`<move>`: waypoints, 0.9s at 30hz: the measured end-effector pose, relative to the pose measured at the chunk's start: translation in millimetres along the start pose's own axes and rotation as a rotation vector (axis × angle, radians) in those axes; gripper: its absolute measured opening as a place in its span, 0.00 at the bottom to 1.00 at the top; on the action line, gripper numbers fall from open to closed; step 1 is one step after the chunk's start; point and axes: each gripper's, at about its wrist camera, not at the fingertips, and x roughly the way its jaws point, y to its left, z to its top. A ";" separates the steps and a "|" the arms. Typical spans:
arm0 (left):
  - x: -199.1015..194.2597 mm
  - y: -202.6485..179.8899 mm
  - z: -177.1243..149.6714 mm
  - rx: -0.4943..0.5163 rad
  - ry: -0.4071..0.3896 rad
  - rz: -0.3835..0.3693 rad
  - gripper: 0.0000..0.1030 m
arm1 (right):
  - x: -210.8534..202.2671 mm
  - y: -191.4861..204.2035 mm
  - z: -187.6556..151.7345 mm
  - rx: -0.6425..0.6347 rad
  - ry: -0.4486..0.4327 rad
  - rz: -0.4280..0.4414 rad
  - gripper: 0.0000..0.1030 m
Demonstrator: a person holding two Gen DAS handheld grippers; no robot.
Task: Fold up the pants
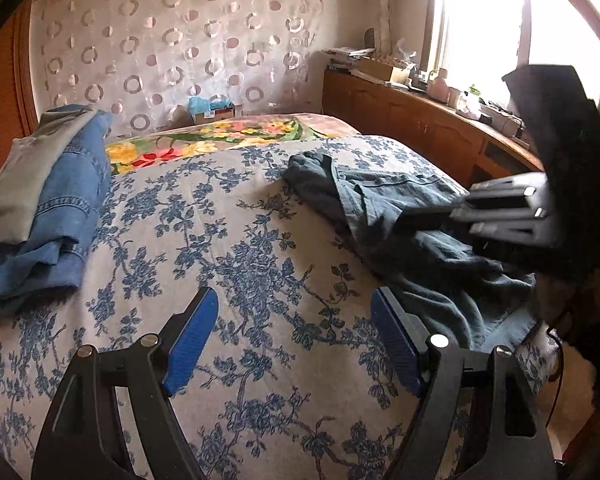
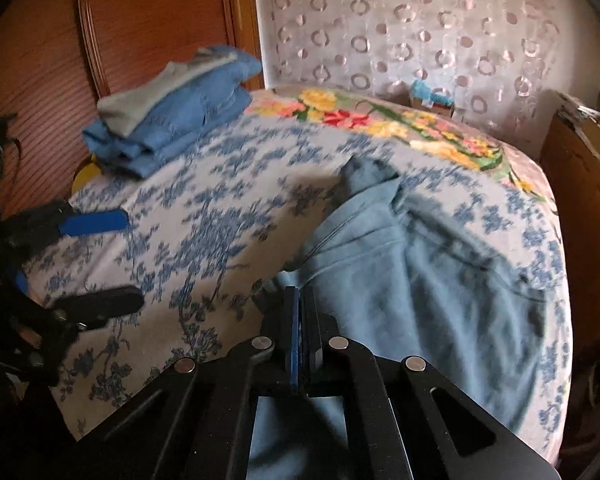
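Observation:
Grey-blue pants lie crumpled on the right side of the bed, and they fill the lower right of the right wrist view as pants. My right gripper is shut, its blue pads pressed together at the left edge of the pants, pinching the cloth there. From the left wrist view the right gripper reaches in from the right over the bunched fabric. My left gripper hovers open over bare bedspread to the left of the pants, nothing between its fingers. The left gripper also appears at the left edge.
A blue-flowered bedspread covers the bed. A stack of folded denim and grey clothes sits at the far left by the wooden headboard. A bright floral blanket lies beyond. A cluttered wooden cabinet lines the right wall under the window.

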 end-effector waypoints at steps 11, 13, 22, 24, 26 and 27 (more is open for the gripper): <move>16.1 -21.6 16.2 0.034 0.013 -0.037 0.77 | -41.6 -58.4 9.3 0.073 -0.080 -0.100 0.00; 19.7 -26.2 17.7 0.040 0.019 -0.044 0.77 | -43.4 -72.1 8.7 0.083 -0.082 -0.125 0.00; 36.6 -41.4 18.6 0.066 0.052 -0.063 0.77 | -21.7 -111.6 2.1 0.138 -0.029 -0.188 0.01; 40.6 -43.1 17.1 0.071 0.061 -0.059 0.77 | -14.9 -114.6 3.1 0.159 -0.019 -0.176 0.01; 44.3 -44.2 14.6 0.074 0.073 -0.059 0.77 | -12.8 -117.0 1.1 0.181 -0.025 -0.184 0.01; 46.7 -44.7 13.2 0.076 0.081 -0.058 0.77 | -13.4 -122.0 0.4 0.194 -0.032 -0.181 0.01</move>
